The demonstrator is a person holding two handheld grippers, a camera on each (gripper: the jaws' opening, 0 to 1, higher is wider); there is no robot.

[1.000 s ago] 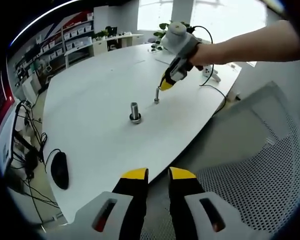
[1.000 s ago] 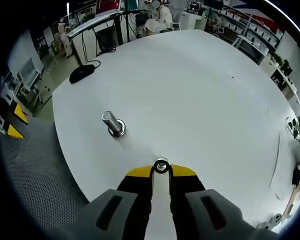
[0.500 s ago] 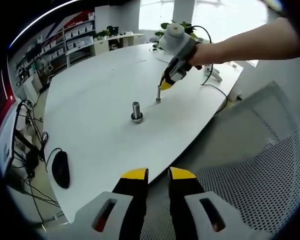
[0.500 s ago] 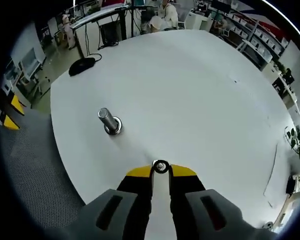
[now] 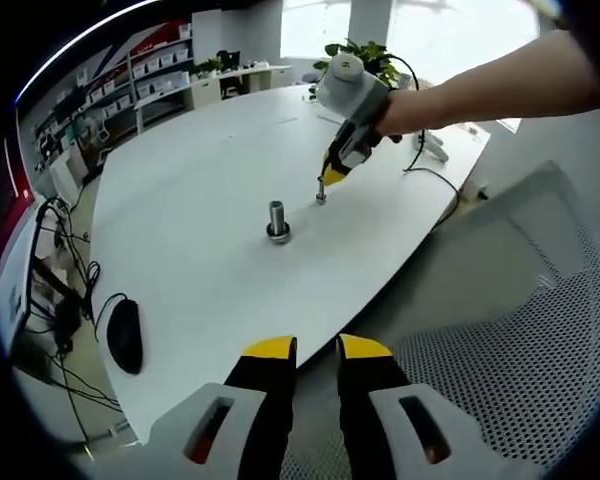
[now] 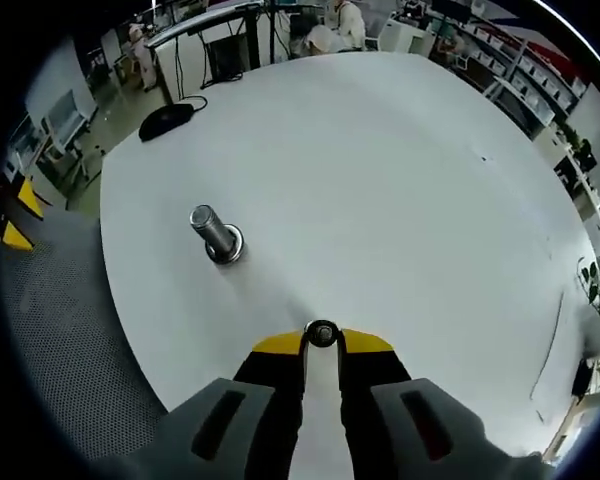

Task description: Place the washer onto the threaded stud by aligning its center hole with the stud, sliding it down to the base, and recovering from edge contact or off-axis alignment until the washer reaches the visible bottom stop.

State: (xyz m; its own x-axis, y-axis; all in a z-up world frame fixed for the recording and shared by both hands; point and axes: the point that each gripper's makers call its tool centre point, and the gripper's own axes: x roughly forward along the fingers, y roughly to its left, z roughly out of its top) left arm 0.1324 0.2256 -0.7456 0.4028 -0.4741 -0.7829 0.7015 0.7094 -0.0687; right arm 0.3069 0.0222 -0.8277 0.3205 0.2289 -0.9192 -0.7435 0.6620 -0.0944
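**Washer picked up, not yet on the stud**

Left gripper view: The left gripper (image 5: 316, 348) is low and near the table edge, above a mesh chair (image 5: 520, 340). Its yellow-tipped jaws stand a little apart with nothing between them. On the white table (image 5: 200, 250) the threaded stud (image 5: 277, 219) stands upright on its round base, well apart from this gripper. Beyond the stud, the right gripper (image 5: 326, 178) comes in from the right, held by a person's hand, with its tips pointing down to the table. A small metal piece hangs at its tips, just beside the stud; this is likely the washer, but it is too small to be sure. A black mouse (image 5: 125, 337) lies at the near left side of the table.

Right gripper view: The right gripper (image 6: 322, 345) pinches the washer (image 6: 322, 333) between its tips, and the center hole faces the camera. The threaded stud (image 6: 215, 235) is up and to the left, apart from the washer, and nothing sits yet on its shaft.

In my judgement the grasp is done. What is left is to bring the washer over the stud top, align the hole, and slide it down to the base.
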